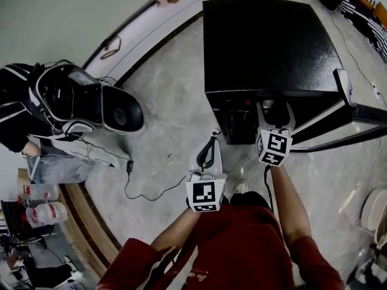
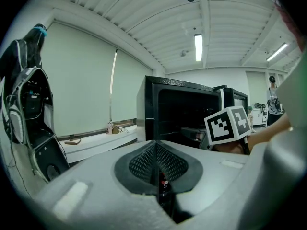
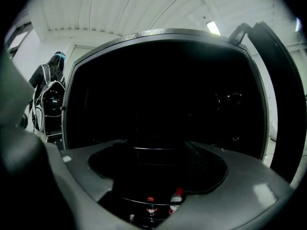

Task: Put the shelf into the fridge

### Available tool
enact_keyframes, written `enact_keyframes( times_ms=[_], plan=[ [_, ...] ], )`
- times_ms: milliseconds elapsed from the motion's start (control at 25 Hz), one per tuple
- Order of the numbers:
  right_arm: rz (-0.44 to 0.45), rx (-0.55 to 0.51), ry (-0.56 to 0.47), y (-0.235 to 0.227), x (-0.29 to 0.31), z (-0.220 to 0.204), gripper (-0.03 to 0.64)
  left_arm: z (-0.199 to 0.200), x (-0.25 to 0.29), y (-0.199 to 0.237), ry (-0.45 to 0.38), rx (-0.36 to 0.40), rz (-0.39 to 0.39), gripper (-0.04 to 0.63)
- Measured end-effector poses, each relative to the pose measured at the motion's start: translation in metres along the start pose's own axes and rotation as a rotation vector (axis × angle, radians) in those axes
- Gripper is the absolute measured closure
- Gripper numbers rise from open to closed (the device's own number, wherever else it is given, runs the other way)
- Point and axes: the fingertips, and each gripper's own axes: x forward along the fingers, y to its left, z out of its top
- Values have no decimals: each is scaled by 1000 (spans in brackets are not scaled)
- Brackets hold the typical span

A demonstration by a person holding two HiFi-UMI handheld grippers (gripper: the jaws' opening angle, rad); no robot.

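Jaws of left gripper closed, seemingly empty; right gripper open; fridge interior too dark.

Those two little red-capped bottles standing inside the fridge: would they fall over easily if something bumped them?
Probably yes. The bottles stand upright in the fridge and look tall and narrow, so a nudge would likely topple them. Being round, they would probably roll once down. They look like plastic, so likely light, though how full they are cannot be told.
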Motion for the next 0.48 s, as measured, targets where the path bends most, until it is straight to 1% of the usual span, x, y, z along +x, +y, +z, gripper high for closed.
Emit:
enact_keyframes(
  times_ms=[80,480],
  plan=[
    [-3,-8,-7,0,6,1,250,1,-1,2,-1,1,6,595],
    [-8,-20,-8,-3,34,6,242,-3,-8,3,13,-8,28,595]
  ],
)
